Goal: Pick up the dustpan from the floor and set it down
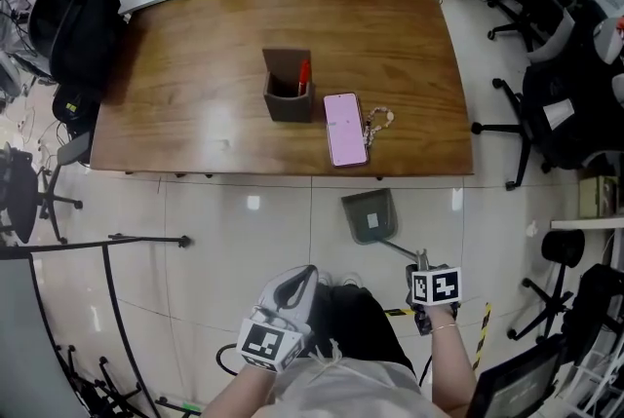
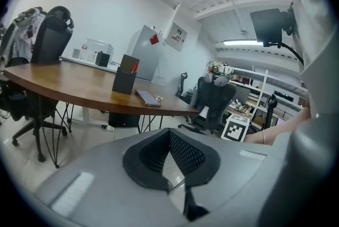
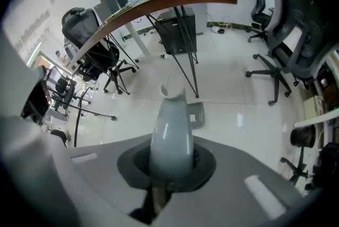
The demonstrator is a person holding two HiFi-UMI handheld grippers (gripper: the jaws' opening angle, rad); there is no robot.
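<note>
dustpan (image 1: 370, 215): flat on the floor (image 1: 234, 231), just in front of the table (image 1: 175, 114); pan end towards the table, handle (image 3: 170, 136) slanting back to the right tool
right tool (image 3: 170, 166): clamped on that grey handle near its free end; pointing steeply down
left tool (image 2: 169, 138): jaws together, nothing in them; held low, apart from the work
risk: the handle looks smooth and rounded, and I hold it far from the pan; on lifting I'd expect the pan to swing or twist in the pads; it could also knock the table edge
writing: none I can read; the pan's pale label is too small; the cube (image 1: 436, 286) carries only square markers
</note>
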